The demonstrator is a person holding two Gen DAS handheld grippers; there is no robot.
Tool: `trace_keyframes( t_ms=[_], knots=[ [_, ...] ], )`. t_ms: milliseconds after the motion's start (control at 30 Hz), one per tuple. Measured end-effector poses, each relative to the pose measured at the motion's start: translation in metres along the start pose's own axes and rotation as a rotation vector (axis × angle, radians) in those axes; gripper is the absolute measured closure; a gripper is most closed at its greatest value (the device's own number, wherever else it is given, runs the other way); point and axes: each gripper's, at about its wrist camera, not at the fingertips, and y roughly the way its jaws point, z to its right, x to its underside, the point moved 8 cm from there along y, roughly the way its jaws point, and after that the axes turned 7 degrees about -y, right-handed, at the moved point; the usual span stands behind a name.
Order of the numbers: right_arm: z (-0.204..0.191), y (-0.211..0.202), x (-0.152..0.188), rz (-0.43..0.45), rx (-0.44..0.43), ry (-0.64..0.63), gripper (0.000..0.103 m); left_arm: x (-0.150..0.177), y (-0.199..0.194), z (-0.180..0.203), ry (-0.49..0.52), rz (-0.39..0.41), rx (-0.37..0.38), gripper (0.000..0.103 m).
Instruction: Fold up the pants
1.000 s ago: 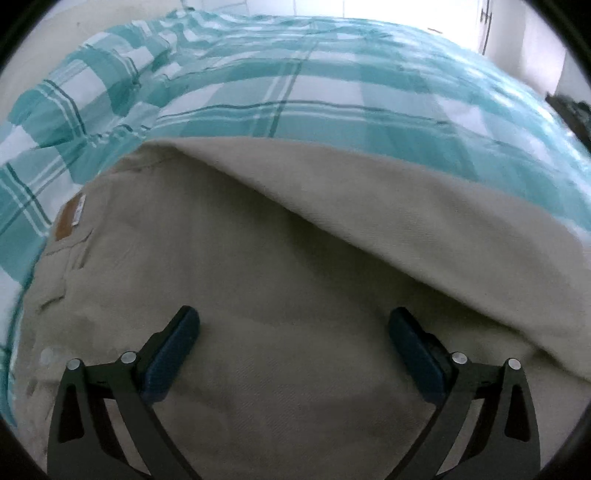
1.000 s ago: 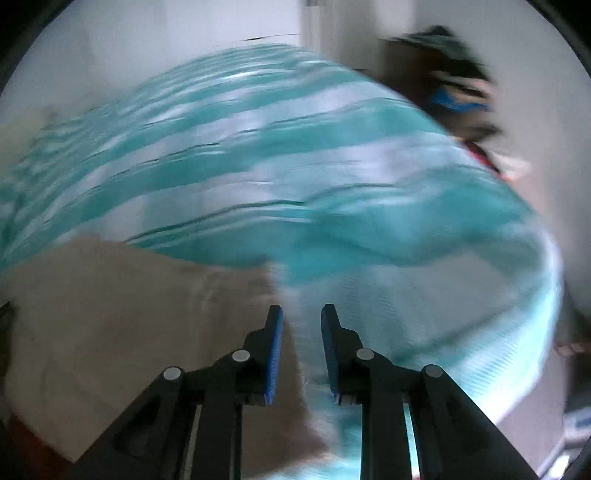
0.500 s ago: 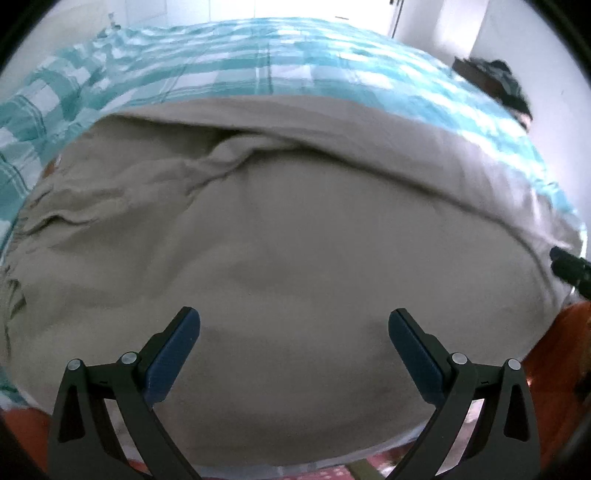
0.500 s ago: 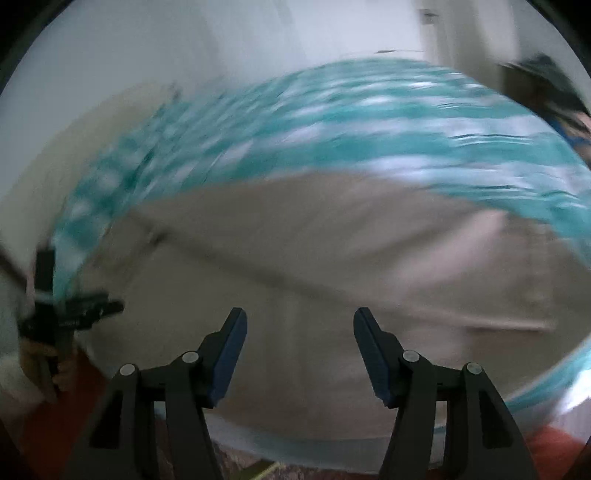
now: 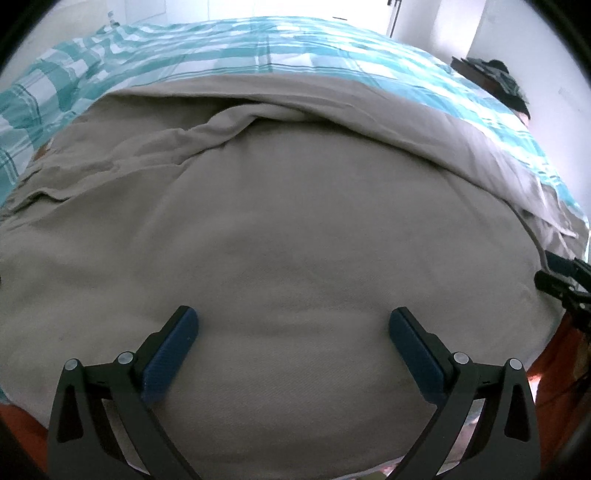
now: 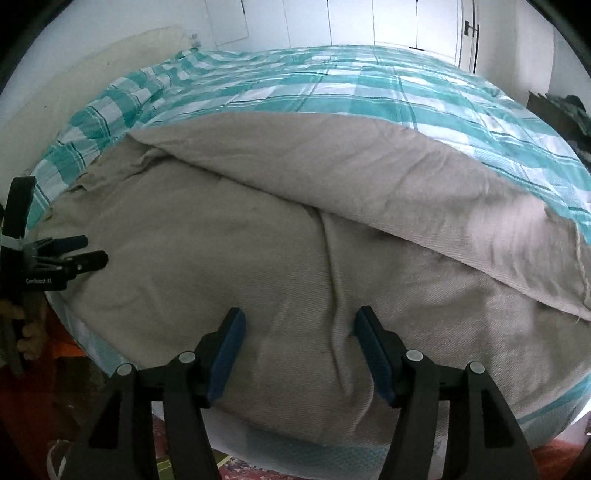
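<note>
Lying across the near edge of the bed (image 6: 369, 81) is one pair of beige pants (image 5: 280, 229), one leg folded over the other along a soft diagonal ridge. Two grippers hover above the cloth. The left gripper (image 5: 293, 334) has its jaws wide apart, nothing between the blue ribbed pads. The right gripper (image 6: 297, 334) has just been opening; its jaws stand apart over a crease, gripping nothing. One teal-and-white checked bedcover (image 6: 424, 96) lies under the pants, rumpled toward the far left. White cupboard doors (image 6: 391, 22) stand behind the bed. The pants' weave looks coarse and twilled.
</note>
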Motion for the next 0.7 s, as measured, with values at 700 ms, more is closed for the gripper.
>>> trace_keyframes(
  t_ms=[700],
  knots=[
    [-0.0014,-0.0014,-0.0002,0.004,-0.02,0.011,0.04,-0.0019,0.0022,0.0015,0.009,0.004,-0.003,0.001]
  ],
)
